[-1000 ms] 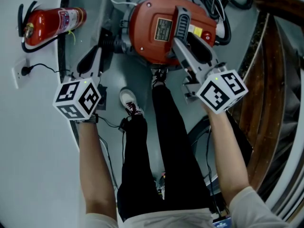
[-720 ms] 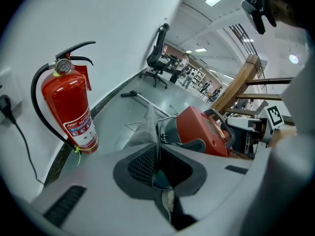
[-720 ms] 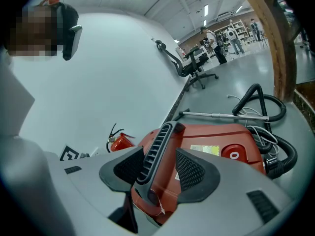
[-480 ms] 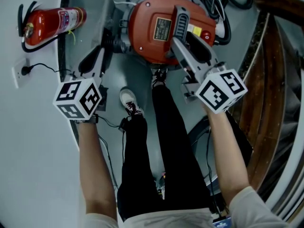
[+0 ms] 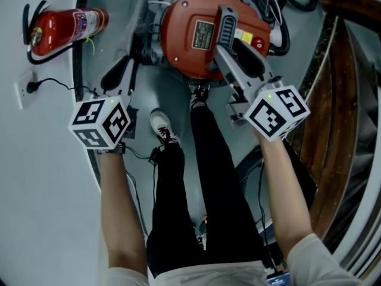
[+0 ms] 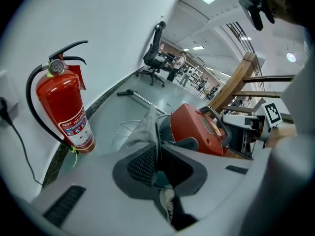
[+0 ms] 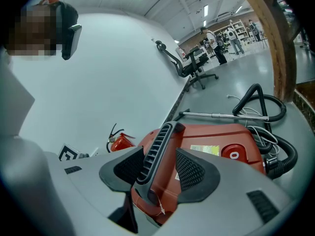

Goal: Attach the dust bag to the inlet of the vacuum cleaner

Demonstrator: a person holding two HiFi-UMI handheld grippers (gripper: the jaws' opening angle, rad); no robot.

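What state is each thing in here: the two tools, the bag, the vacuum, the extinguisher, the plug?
Left tool: shut on the bag.
Right tool: open, with its jaws round the handle.
Bag: pinched at one edge; I cannot tell whether it is on the inlet.
Vacuum: standing on the floor, lid on.
Extinguisher: upright by the wall.
Plug: in the socket.

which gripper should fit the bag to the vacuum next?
Left. The left gripper is shut on the bag, close beside the vacuum. The right gripper straddles the handle with a gap showing and holds no bag; probably best kept there as a steady.
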